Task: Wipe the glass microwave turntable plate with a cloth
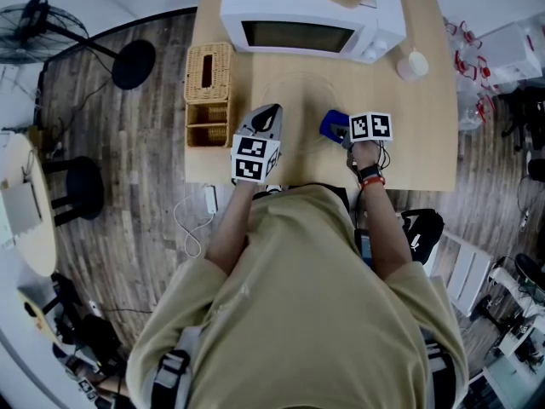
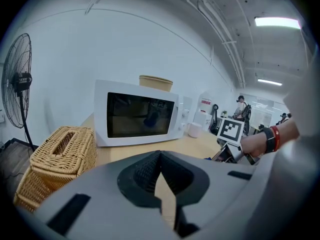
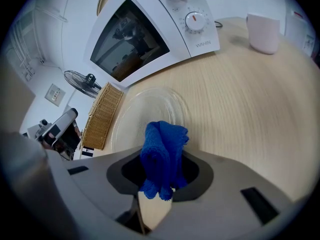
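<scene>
Microwave, basket, cup ring plate; right gripper holds cloth

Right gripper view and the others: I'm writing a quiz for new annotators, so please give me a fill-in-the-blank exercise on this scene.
1. The right gripper is shut on a ____ cloth.
2. The glass plate lies on the ____, in front of the microwave.
3. The microwave's door is ____.
4. In the head view, the wicker basket stands at the microwave's ____ side.

Missing words: blue; table; shut; left.
</scene>
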`<state>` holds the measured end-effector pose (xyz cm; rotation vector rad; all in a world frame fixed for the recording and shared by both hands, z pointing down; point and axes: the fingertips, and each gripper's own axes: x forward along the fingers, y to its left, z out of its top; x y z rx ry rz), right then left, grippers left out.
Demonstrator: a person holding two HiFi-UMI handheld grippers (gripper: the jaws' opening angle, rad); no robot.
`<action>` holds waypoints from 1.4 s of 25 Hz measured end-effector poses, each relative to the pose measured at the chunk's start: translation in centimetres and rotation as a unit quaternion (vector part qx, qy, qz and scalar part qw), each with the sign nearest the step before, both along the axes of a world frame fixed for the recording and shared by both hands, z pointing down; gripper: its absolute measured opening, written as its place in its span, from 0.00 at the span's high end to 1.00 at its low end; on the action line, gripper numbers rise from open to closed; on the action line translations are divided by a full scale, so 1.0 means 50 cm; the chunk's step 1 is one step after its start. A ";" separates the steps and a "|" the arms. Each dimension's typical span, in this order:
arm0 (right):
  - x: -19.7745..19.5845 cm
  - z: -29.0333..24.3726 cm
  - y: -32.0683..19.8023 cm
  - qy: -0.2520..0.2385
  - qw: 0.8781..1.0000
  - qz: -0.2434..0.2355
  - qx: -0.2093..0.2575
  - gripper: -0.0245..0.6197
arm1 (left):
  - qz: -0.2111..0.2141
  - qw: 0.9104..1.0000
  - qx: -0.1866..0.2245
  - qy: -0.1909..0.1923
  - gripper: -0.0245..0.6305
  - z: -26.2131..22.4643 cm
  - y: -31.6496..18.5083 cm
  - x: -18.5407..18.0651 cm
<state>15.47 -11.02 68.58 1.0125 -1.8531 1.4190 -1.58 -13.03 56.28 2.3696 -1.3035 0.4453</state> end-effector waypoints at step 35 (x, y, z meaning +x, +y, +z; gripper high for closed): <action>-0.384 0.003 0.062 -0.077 0.982 -0.171 -0.019 0.77 | -0.083 0.997 -0.002 0.003 0.93 -0.002 0.037 -0.138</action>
